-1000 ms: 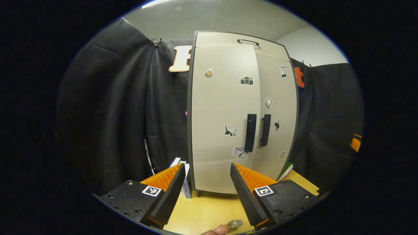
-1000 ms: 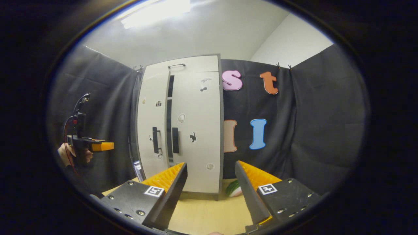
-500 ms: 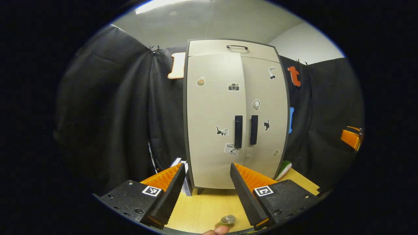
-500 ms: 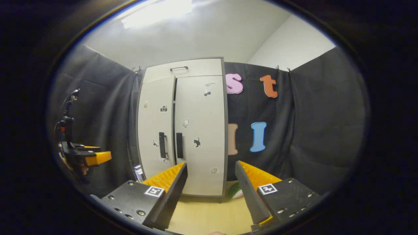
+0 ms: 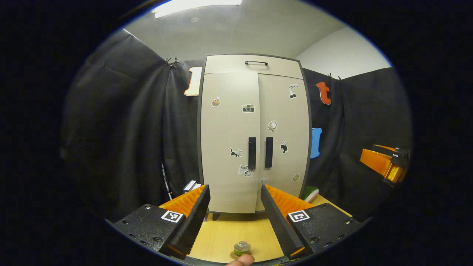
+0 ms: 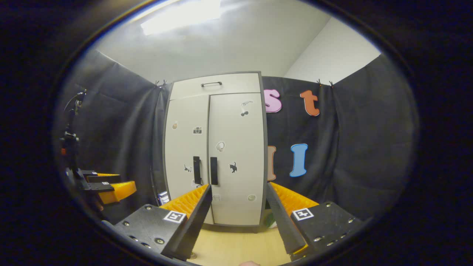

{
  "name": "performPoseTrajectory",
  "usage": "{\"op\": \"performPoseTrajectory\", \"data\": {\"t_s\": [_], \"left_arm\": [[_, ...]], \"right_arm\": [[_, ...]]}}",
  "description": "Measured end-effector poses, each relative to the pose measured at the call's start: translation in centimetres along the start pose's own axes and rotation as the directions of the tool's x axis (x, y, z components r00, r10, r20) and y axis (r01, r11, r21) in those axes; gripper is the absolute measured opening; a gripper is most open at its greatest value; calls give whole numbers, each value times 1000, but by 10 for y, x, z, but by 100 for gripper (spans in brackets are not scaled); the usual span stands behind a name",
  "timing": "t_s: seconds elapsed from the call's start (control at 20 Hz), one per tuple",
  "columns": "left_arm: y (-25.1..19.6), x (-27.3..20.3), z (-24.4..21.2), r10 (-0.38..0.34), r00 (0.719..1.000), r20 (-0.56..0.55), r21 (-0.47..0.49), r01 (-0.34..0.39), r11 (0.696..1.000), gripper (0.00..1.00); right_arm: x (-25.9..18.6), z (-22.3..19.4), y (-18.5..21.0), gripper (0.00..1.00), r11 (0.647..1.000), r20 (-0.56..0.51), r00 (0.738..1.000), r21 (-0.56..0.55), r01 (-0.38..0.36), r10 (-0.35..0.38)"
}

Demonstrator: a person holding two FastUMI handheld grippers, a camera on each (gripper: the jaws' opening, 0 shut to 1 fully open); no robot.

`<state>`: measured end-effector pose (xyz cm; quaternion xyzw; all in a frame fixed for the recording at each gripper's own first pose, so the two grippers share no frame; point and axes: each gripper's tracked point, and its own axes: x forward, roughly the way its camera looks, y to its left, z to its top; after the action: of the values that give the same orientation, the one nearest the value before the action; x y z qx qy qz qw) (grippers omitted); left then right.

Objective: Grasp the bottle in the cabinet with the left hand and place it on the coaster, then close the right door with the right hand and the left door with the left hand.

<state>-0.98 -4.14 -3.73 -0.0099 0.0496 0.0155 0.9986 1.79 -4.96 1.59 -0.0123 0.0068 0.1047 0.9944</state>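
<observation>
The pale cabinet stands at the back of the wooden table, both doors flush and its two dark handles side by side. A small bottle with a clear cap stands upright on a round coaster at the near table edge, below my left gripper. That gripper is open and holds nothing. In the right gripper view the same cabinet is seen with doors shut, and my right gripper is open and holds nothing. The left gripper hangs off to that view's left.
A green and white object lies on the table by the cabinet's right foot. A small box stands by its left foot. The right gripper hovers at the far right. A fingertip touches the bottom edge.
The left door has swung flush with the right one. Both grippers have drawn back from the cabinet, which looks smaller. The bottle on its coaster has come further into the left gripper view.
</observation>
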Motion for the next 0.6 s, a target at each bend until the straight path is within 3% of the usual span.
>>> {"op": "performPoseTrajectory", "data": {"t_s": [0.4,0.45,0.6], "left_arm": [[-2,-5,3,4,1000,-9,5,-4,1000,94],[-1,-6,5,7,1000,2,13,-7,1000,94],[0,-6,4,12,1000,7,39,-12,999,94]], "right_arm": [[-25,9,-11,89,1000,43,999,12,-2,2],[-27,9,-13,84,1000,44,999,5,-3,3],[-31,6,-19,89,1000,41,999,-10,16,-16]]}}
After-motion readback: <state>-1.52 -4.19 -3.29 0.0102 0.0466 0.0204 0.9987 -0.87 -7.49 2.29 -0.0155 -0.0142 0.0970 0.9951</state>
